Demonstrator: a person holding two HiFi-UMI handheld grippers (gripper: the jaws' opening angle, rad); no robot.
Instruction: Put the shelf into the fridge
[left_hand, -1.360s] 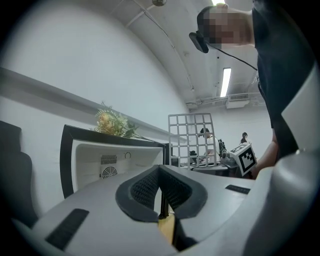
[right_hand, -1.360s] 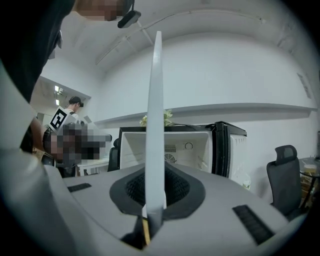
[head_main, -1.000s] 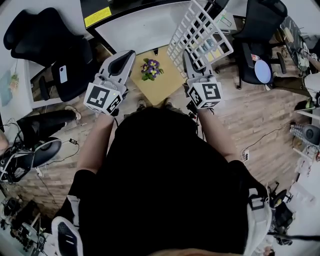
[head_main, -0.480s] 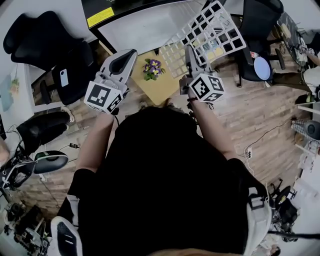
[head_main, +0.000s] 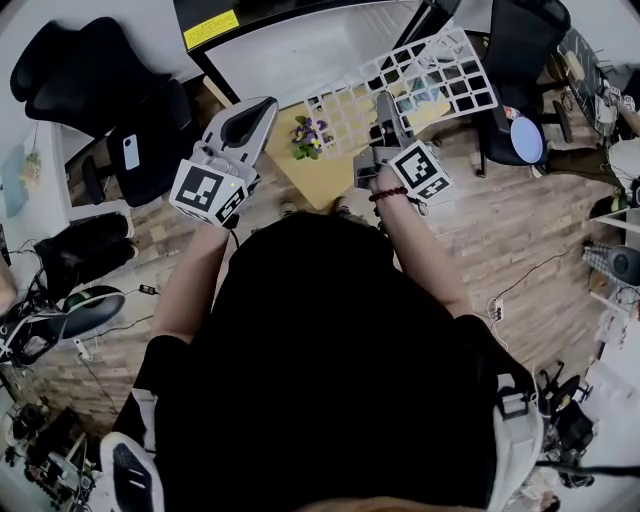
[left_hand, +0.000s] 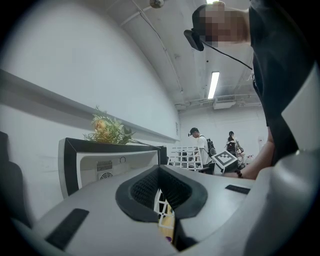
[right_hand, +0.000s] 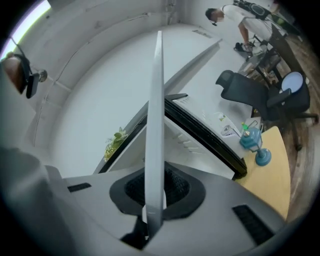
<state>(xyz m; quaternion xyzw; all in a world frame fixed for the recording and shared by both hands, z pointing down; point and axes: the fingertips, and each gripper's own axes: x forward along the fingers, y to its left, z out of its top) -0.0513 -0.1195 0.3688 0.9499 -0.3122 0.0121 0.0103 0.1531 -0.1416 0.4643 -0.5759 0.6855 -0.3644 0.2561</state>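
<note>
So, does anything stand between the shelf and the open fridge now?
Nothing visible blocks it. The shelf, shut in the right gripper, hangs before the fridge opening; the yellow table with flowers stands lower, in front.

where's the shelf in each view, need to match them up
Head view: shelf upper centre-right, a white grid.
Left gripper view: small white grid just right of centre.
Right gripper view: edge-on, upright through the centre, clamped in the jaws.
Shared landmark: the open fridge.
</note>
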